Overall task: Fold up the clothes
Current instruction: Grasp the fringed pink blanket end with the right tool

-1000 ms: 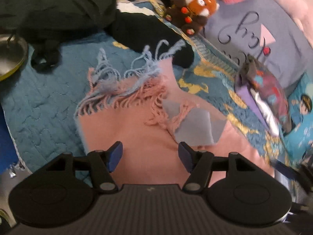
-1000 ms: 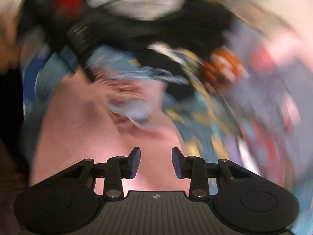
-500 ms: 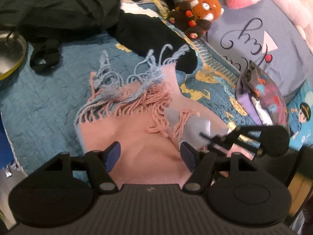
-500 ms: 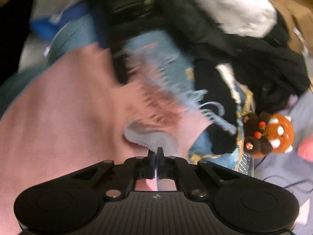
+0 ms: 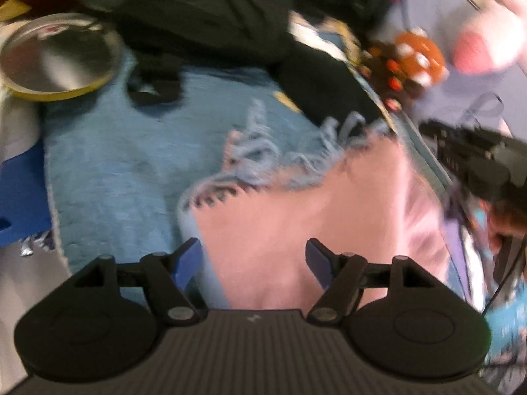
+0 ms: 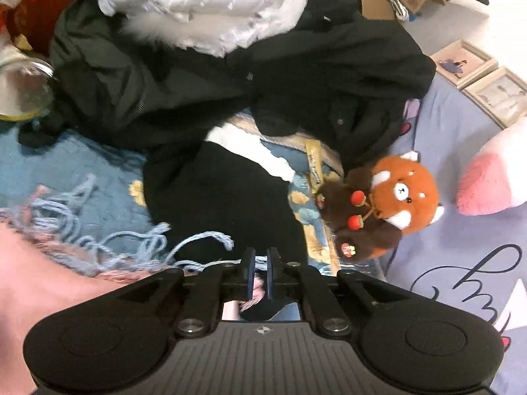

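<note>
Nearest the left wrist camera, the left gripper hangs wide over the pink scarf with nothing between its jaws, which have spread a little further in the last second. The scarf lies flat on the blue quilt of the bed; the grey-blue corner turned up on it a second ago is gone from view. The right gripper, open a second ago, is now pinched nearly shut on a pink edge of the scarf and has swept toward the fringe. Beyond sit black clothes and a plush toy. Likely a fold is under way
</note>
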Motion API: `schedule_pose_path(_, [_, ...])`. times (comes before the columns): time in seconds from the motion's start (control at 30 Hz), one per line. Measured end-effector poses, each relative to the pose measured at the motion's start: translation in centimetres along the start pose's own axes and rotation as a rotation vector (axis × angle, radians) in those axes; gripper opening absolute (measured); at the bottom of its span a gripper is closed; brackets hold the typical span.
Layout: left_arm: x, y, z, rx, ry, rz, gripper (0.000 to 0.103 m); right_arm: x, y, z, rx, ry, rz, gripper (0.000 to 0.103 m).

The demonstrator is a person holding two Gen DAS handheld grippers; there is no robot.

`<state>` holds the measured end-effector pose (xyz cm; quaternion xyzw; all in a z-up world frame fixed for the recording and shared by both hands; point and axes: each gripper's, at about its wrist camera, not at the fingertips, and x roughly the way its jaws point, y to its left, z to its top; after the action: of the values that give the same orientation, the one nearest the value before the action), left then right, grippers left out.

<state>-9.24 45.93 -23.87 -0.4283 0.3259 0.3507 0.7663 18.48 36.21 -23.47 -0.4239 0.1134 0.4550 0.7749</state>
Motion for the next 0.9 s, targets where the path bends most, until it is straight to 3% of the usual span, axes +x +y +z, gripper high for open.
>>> schedule_pose_path(0.1, [-0.5,1.4,0.4,-0.092,-0.046,0.032,0.074,0.2,-1.0,-0.1,0.176,0.01,-0.045,0.011])
schedule_pose_path(0.17, [-0.9,2.4,0.7,-0.162,-0.081,0.048,0.074,-0.2,-1.6,-0.8,0.305,0.039,0.054,0.017])
schedule_pose_path(0.23, [-1.5,3.4,0.9,-0.219,-0.118,0.065,0.074,-0.7,-0.1,-1.3,0.307,0.052,0.186,0.026])
schedule_pose_path(0.3, [-2.0,3.6,1.1,-0.219,-0.157,0.083,0.077,-1.4,2.3,-1.4,0.223,0.048,0.263,0.029])
schedule_pose_path(0.4, [-2.7,3.0,1.1,-0.175,-0.189,0.1,0.079,-2.4,7.6,-1.7,-0.043,0.015,0.339,0.033])
schedule_pose_path(0.5, [-2.6,2.8,1.2,-0.154,-0.186,0.099,0.079,-3.1,12.5,-2.8,-0.361,-0.016,0.354,0.034])
schedule_pose_path(0.57, [-2.6,2.9,1.2,-0.154,-0.18,0.099,0.079,-2.9,14.5,-3.5,-0.49,-0.005,0.351,0.035])
schedule_pose_path(0.67, [-2.5,2.8,1.3,-0.153,-0.175,0.098,0.079,-2.0,15.7,-3.8,-0.53,0.035,0.342,0.032])
schedule_pose_path(0.73, [-2.6,2.9,1.2,-0.16,-0.18,0.099,0.079,-2.0,15.2,-3.1,-0.488,0.055,0.35,0.003])
schedule_pose_path(0.8, [-2.8,3.2,1.1,-0.182,-0.19,0.102,0.079,-2.2,14.5,-2.2,-0.437,0.054,0.358,0.003])
schedule_pose_path(0.9, [-3.7,4.1,1.1,-0.246,-0.249,0.127,0.079,-3.5,13.9,-0.7,-0.375,-0.044,0.344,0.003])
